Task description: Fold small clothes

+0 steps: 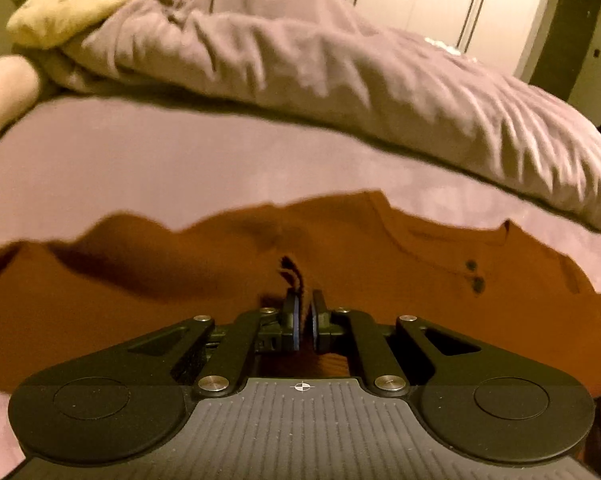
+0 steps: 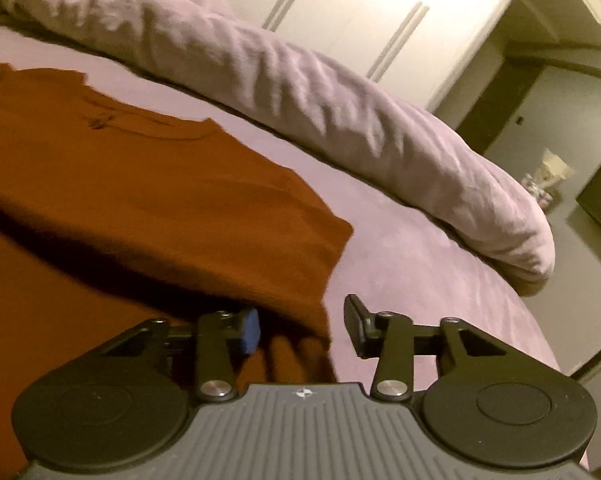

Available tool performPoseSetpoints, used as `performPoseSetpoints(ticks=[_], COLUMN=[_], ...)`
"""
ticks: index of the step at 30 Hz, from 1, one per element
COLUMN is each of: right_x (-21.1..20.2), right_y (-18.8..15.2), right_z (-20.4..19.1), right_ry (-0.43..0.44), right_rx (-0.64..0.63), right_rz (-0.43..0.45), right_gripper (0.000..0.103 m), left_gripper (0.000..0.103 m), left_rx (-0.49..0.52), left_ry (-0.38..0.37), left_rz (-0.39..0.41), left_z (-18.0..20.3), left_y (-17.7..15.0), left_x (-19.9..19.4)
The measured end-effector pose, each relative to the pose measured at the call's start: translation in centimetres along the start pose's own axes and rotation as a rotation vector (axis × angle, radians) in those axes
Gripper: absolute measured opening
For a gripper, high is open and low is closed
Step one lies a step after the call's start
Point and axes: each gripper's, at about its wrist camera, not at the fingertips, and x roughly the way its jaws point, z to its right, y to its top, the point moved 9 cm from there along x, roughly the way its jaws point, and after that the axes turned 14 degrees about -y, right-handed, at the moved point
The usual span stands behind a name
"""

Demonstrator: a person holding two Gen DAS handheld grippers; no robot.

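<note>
A rust-orange shirt with a buttoned neckline lies spread on the lilac bed sheet. My left gripper sits low over the shirt's middle with its jaws nearly together; a small dark tag or thread shows just past the tips, and I cannot tell whether fabric is pinched. In the right wrist view the same shirt fills the left side. My right gripper is open, with the shirt's right edge lying between its jaws.
A rumpled lilac duvet is piled across the far side of the bed, also in the right wrist view. A cream plush toy lies at the far left. White wardrobe doors stand behind the bed.
</note>
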Motion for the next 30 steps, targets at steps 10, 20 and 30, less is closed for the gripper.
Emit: performPoseSetpoints(ticks=[10, 20, 30], right_x=[0.5, -5.1, -1.3], right_y=[-0.2, 0.6, -1.7], right_z=[-0.3, 4.4, 3.4], right_ry=[-0.037, 0.225, 0.649], right_rx=[0.027, 0.291, 0.932], right_rz=[-0.016, -0.049, -0.445], right_gripper=[0.037, 0.059, 0.042], left_gripper=[0.008, 0.024, 0.020], left_rx=[-0.013, -0.076, -0.059], left_ry=[0.033, 0.005, 0.013], left_rz=[-0.002, -0.011, -0.037], left_z=[-2.4, -3.7, -2.9], left_y=[-0.5, -2.3, -2.9], left_x=[1.2, 0.2, 0.3])
